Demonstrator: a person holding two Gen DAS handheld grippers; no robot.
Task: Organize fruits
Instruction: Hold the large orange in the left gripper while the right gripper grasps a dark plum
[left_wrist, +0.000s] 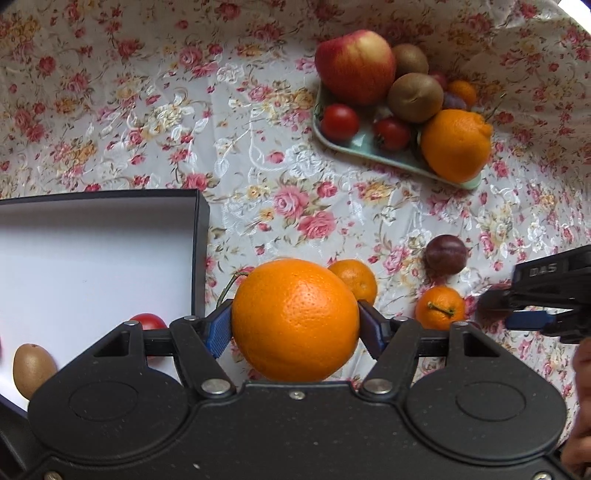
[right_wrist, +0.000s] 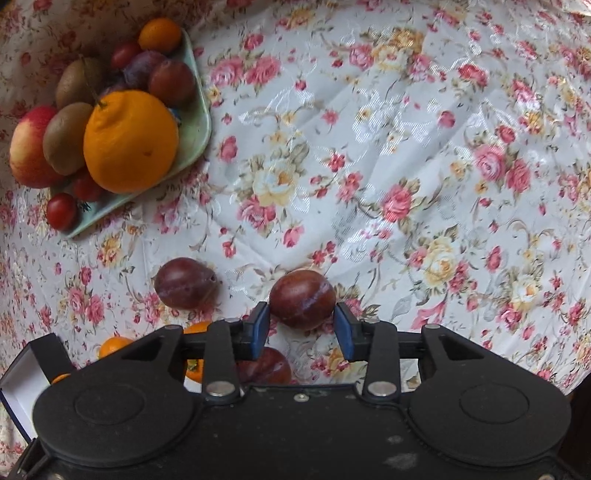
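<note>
1. Left hand-held gripper (left_wrist: 295, 323): blue pads pressed on both sides of a large orange (left_wrist: 295, 319), jaws spread wide to fit it. The orange sits just right of the box corner.
2. Right hand-held gripper (right_wrist: 302, 323): jaws part open around a dark plum (right_wrist: 302, 299), one pad on each flank. Pads look to be touching it or nearly so; can't tell if it is firmly gripped or if it is off the cloth.
3. Open black box (left_wrist: 201, 236) with white inside at left of the left view. It holds a kiwi (left_wrist: 33, 369) and a red tomato (left_wrist: 149, 321), both partly hidden by the gripper body.
4. Green tray (left_wrist: 369, 146) at far side of the tabletop (left_wrist: 258, 155) (floral cloth). On it: apple (left_wrist: 354, 66), two kiwis, two tomatoes, a big knobbly orange (left_wrist: 456, 146), plums and a small mandarin at the back.
5. Loose on the cloth between box and tray: a second plum (right_wrist: 184, 282) left of the held one, a third plum (right_wrist: 264, 365) under the right gripper, two mandarins (left_wrist: 439, 308) near the large orange.
6. Right gripper also shows at the right edge of the left view, near the stemmed mandarin.
</note>
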